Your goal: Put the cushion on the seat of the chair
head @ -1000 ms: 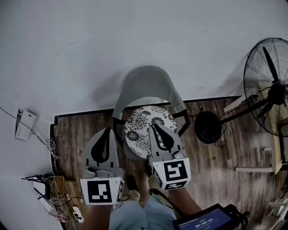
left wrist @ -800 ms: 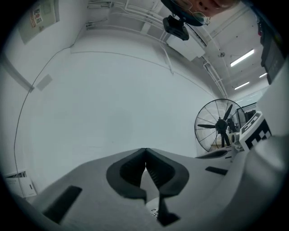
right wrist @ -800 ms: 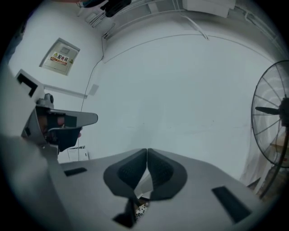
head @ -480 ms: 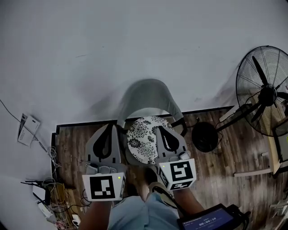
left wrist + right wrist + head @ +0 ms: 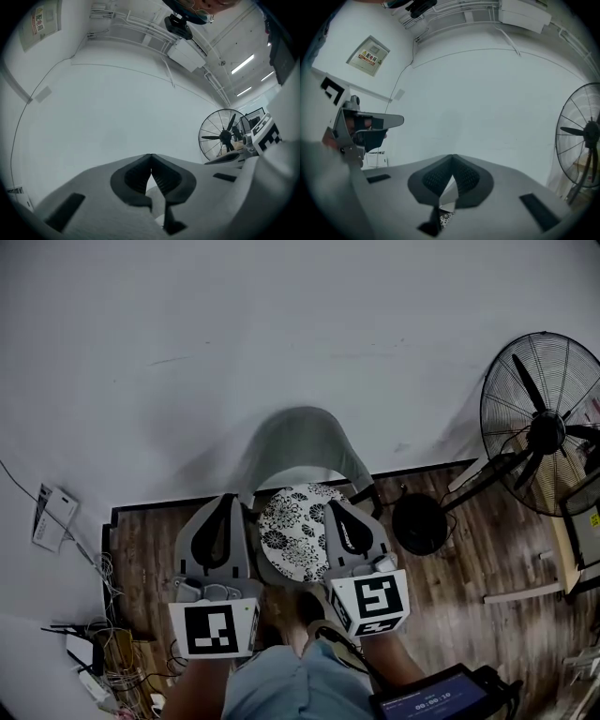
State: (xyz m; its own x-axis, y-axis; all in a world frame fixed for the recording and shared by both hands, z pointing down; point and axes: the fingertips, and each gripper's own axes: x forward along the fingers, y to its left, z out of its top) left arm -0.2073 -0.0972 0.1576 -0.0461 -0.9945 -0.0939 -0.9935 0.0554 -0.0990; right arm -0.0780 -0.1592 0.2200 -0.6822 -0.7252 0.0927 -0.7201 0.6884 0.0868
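- The round floral cushion (image 5: 292, 532) lies on the seat of the grey chair (image 5: 302, 442), apparently flat; placement looks done
- The left gripper (image 5: 227, 504) has its jaws together with nothing between them; the right gripper (image 5: 331, 506) is likewise closed tip to tip and empty; each hangs level over one side of the cushion
- It is probably thin, light, soft and floppy; its fabric should not slip; to shift it, pinch opposite rim edges

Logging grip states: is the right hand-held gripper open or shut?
Shut: the right hand-held gripper shows its jaw tips touching in the right gripper view.
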